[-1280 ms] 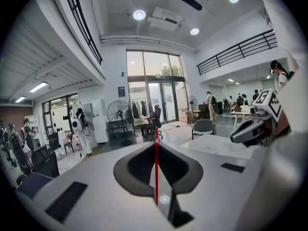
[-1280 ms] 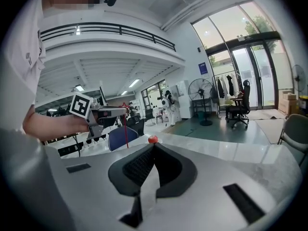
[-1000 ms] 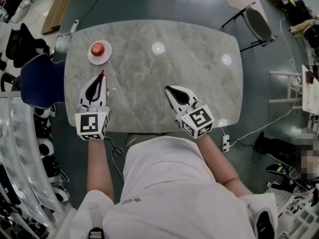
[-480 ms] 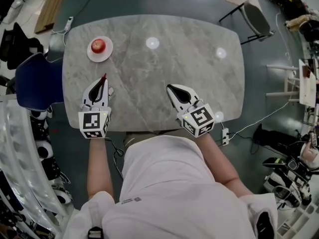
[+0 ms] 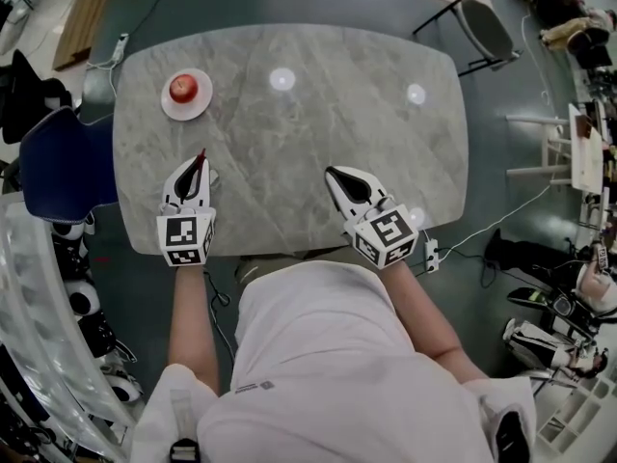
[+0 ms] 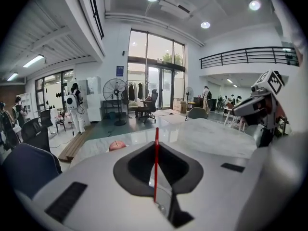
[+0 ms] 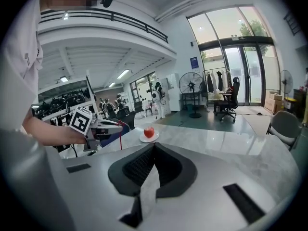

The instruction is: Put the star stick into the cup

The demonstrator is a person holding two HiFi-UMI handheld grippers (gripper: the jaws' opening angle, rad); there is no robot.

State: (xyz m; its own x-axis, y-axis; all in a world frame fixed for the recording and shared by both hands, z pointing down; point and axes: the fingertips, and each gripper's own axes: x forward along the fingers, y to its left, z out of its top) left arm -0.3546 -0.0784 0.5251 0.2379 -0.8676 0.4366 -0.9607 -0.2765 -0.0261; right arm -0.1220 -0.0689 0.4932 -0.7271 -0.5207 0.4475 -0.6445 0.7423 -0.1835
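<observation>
A thin red stick [image 6: 156,162] stands upright between the jaws of my left gripper [image 6: 156,146], which is shut on it. In the head view the left gripper [image 5: 200,160] rests over the near left part of the marble table [image 5: 318,133], and the stick's red tip [image 5: 201,153] pokes out past the jaws. My right gripper [image 5: 329,172] lies over the table's near middle, shut with nothing in it. From the right gripper view, the left gripper [image 7: 122,124] and the stick [image 7: 120,137] show to the left. No cup is in sight.
A red apple [image 5: 181,87] sits on a small white plate [image 5: 201,106] at the table's far left; the apple [image 7: 149,131] also shows in the right gripper view. A blue chair [image 5: 67,157] stands left of the table, another chair [image 5: 487,27] beyond its far right corner.
The head camera has shifted a little, so the table sits further left in the frame. Both grippers stay in nearly the same places on the table.
</observation>
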